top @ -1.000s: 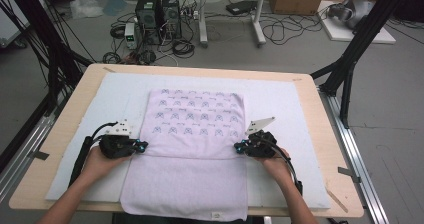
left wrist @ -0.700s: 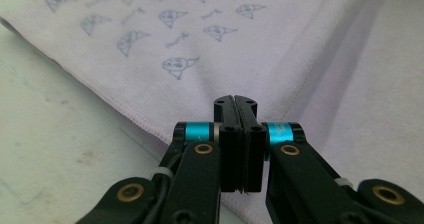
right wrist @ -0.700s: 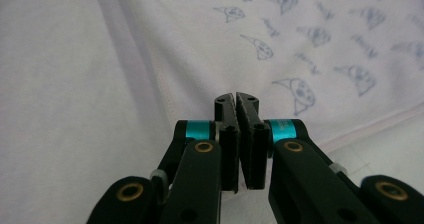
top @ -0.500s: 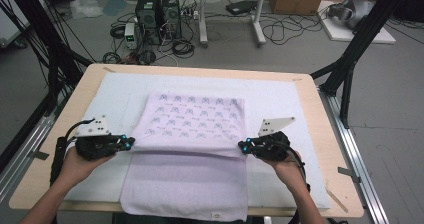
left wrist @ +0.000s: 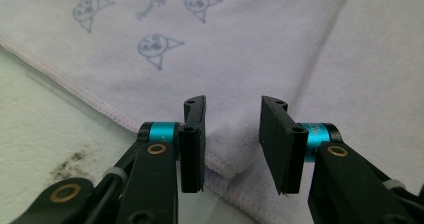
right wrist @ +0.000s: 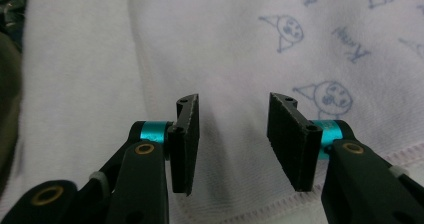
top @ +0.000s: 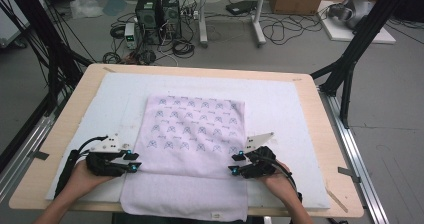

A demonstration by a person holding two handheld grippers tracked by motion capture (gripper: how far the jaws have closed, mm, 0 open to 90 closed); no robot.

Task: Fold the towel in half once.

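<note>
A pale lilac towel [top: 195, 129] with small blue printed figures lies folded on the white mat [top: 285, 104], its printed layer on top of a plain layer that reaches the table's near edge. My left gripper [top: 133, 162] is at the printed layer's near left corner and my right gripper [top: 234, 163] is at its near right corner. Both pairs of jaws have just been opening. In the left gripper view, the left gripper [left wrist: 232, 134] stands open over the towel's folded corner [left wrist: 225, 161], pads clear of it. In the right gripper view, the right gripper [right wrist: 232, 134] is open above the towel [right wrist: 225, 44], near its stitched hem.
The wooden table [top: 330, 134] carries the mat, which has a dark smudge [left wrist: 75, 159] beside the towel. Black frame legs [top: 350, 59] stand at both sides. Computer towers [top: 157, 9] and cables lie on the floor beyond the far edge.
Both hands came toward the table's near edge, drawing the printed layer's edge with them. Both pairs of jaws, shut on the towel before, now stand open and have let go.
</note>
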